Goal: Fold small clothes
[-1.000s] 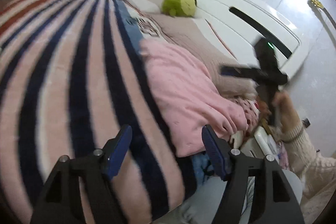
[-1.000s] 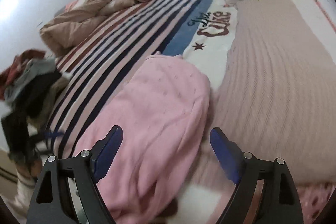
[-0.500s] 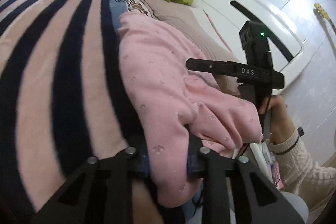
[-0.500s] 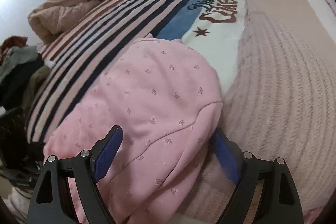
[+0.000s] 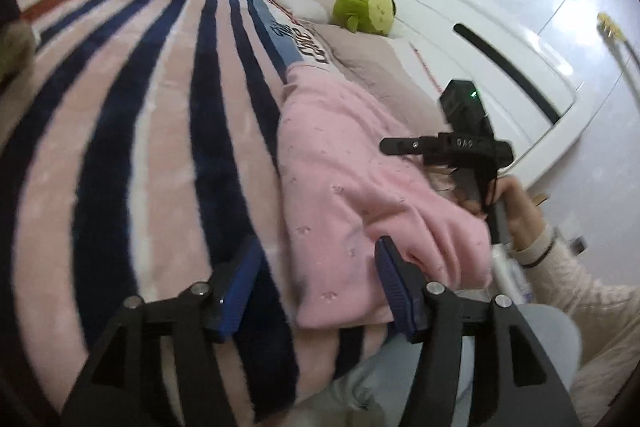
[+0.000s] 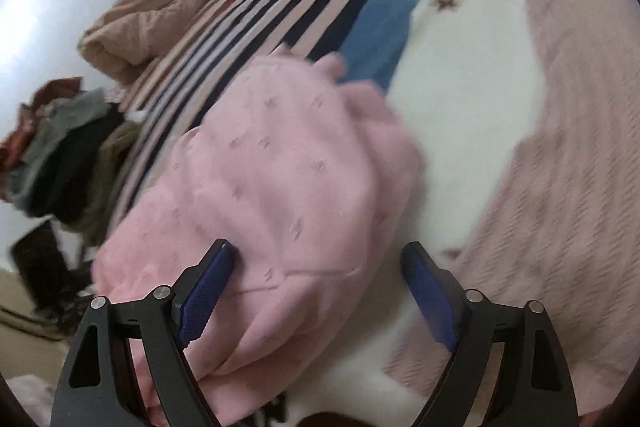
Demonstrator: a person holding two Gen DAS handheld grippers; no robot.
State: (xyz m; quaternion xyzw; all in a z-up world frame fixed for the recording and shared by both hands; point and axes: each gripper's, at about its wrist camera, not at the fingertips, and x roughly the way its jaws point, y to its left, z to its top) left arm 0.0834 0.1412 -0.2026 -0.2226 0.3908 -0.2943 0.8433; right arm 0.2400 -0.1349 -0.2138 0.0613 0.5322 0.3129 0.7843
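Looking at the near edge first: both grippers have their fingers apart, nothing clamped. The left gripper [image 5: 318,285] straddles the near corner of the pink knit garment [image 5: 340,163], and the right gripper [image 6: 316,291] sits over its other near corner, probably so each end can be pinched for a fold. That garment lies bunched on the striped blanket [image 5: 120,131], right at the bed's edge. Farther back there's a green plush toy [image 5: 366,9] by the white headboard [image 5: 460,39].
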